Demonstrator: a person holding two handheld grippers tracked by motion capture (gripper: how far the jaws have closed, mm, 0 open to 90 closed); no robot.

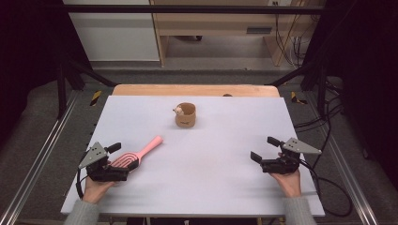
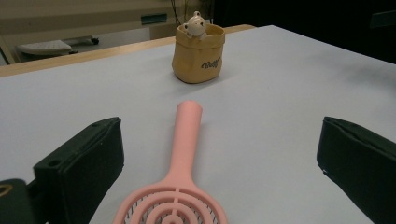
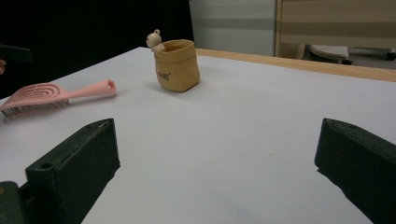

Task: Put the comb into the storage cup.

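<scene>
While we looked down from the high view, we saw the left gripper [image 1: 123,155] low at the near left of the white table [image 1: 211,178], its jaws spread wide around the head of the pink hairbrush [image 1: 138,153], which lay flat with its handle slanting away toward the tan pot [image 1: 185,115] near the far middle; the right gripper [image 1: 264,148] sat at the near right, jaws wide apart and holding nothing, well apart from the brush; in the left gripper view we found the hairbrush [image 2: 180,186] lying between the two black jaws without either pad touching it, its handle running straight ahead toward the pot [image 2: 198,56], on whose rim a small bear figure [image 2: 194,24] perched; in the right gripper view the jaws stood wide over bare table [image 3: 243,140], with the hairbrush [image 3: 56,95] far off to the left and the pot [image 3: 176,65] beyond it.
</scene>
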